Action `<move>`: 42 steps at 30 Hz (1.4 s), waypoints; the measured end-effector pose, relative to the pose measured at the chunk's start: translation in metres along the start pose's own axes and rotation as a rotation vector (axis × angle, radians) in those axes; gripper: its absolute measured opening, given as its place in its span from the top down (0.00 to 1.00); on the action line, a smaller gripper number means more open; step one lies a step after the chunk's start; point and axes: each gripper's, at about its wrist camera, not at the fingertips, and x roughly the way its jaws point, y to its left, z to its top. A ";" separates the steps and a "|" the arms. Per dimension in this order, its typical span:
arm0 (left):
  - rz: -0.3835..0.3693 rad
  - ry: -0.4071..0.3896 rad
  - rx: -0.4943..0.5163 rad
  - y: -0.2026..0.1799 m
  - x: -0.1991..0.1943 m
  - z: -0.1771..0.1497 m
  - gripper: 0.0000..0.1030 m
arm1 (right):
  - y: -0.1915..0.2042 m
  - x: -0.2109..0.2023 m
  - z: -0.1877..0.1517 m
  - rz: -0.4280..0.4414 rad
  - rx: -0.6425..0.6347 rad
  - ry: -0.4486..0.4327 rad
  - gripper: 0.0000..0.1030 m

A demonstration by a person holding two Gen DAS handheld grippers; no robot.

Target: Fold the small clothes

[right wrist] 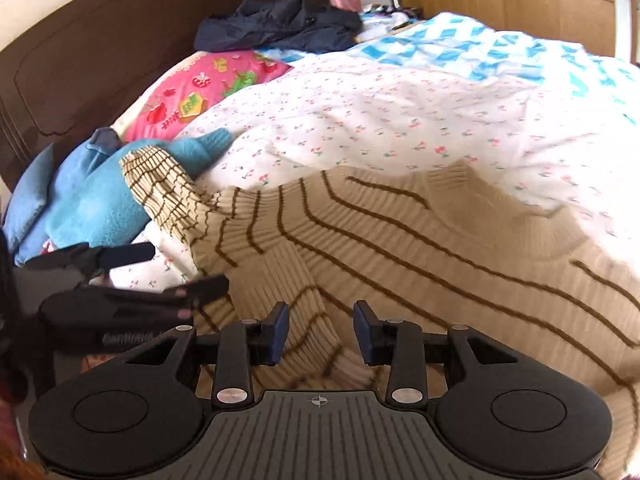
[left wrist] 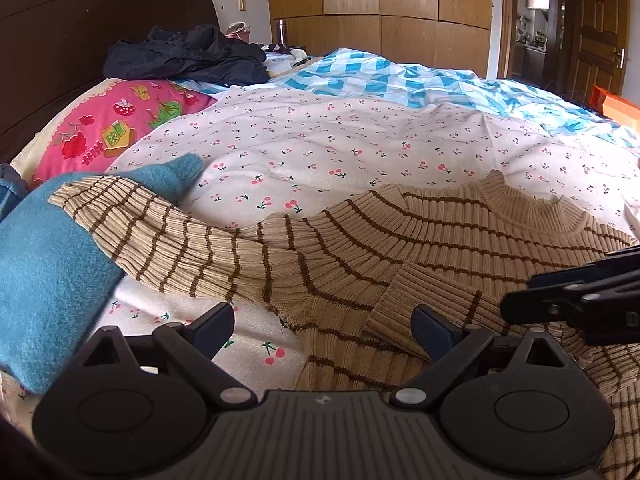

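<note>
Cherry-print white bedsheet carries a ribbed beige brown-striped sweater, its sleeve draped over a fuzzy teal garment. Left gripper and right gripper both gape, gripping nothing.

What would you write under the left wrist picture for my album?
Open left gripper hovers over a striped beige sweater spread on a cherry-print bedsheet.

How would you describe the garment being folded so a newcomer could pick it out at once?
Start at the cherry-print bedspread covering the bed. The sweater lies on its near part, one sleeve stretched over a fuzzy blue garment. It alone is beige ribbed knit with thin brown stripes.
</note>
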 end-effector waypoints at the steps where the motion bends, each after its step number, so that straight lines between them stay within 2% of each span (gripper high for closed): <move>1: -0.001 -0.006 -0.003 0.001 -0.002 -0.001 0.03 | 0.001 0.010 0.004 0.014 0.004 0.012 0.65; 4: 0.004 -0.024 -0.010 0.003 -0.006 -0.002 0.04 | 0.002 0.038 0.012 0.047 0.015 0.069 0.68; 7: -0.018 -0.020 -0.029 0.006 -0.005 -0.002 0.04 | 0.007 0.053 0.016 0.059 0.004 0.127 0.94; 10: -0.023 -0.022 -0.039 0.008 -0.003 -0.002 0.04 | 0.013 0.050 0.026 0.016 -0.039 0.091 0.94; 14: -0.024 -0.012 -0.043 0.008 0.002 -0.002 0.04 | 0.009 0.050 0.044 -0.021 -0.031 0.035 0.95; 15: -0.025 -0.007 -0.043 0.008 0.004 -0.002 0.04 | 0.009 0.053 0.046 -0.029 -0.046 0.041 0.94; 17: -0.028 0.005 -0.039 0.007 0.007 -0.003 0.04 | 0.006 0.067 0.048 -0.036 -0.049 0.093 0.87; 19: -0.025 0.012 -0.034 0.006 0.009 -0.003 0.04 | 0.004 0.072 0.045 -0.061 -0.048 0.094 0.87; 21: -0.021 0.008 -0.028 0.005 0.008 -0.003 0.04 | 0.000 0.062 0.045 -0.055 -0.012 0.055 0.85; 24: -0.012 -0.005 -0.025 0.004 0.005 -0.001 0.04 | -0.012 0.025 0.044 -0.056 0.048 -0.046 0.85; 27: -0.040 -0.024 0.005 -0.005 0.003 0.008 0.04 | -0.025 -0.018 0.027 -0.115 0.053 -0.097 0.85; 32: -0.036 -0.075 0.080 -0.033 0.020 0.029 0.04 | -0.051 -0.062 -0.031 -0.210 0.116 -0.060 0.85; 34: -0.001 -0.066 0.127 -0.046 0.038 0.033 0.04 | -0.064 -0.069 -0.053 -0.289 0.152 -0.035 0.85; 36: 0.066 -0.008 0.188 -0.056 0.060 0.029 0.04 | -0.082 -0.069 -0.071 -0.413 0.196 -0.005 0.85; 37: 0.087 0.022 0.206 -0.058 0.069 0.025 0.03 | -0.091 -0.069 -0.080 -0.490 0.216 0.011 0.88; 38: 0.087 0.038 0.204 -0.056 0.073 0.021 0.03 | -0.100 -0.071 -0.087 -0.524 0.247 0.014 0.94; 40: 0.071 0.030 0.169 -0.047 0.069 0.017 0.03 | -0.116 -0.080 -0.097 -0.471 0.338 -0.020 0.97; 42: 0.086 0.048 0.145 -0.043 0.068 0.017 0.03 | -0.119 -0.082 -0.096 -0.473 0.349 -0.023 0.99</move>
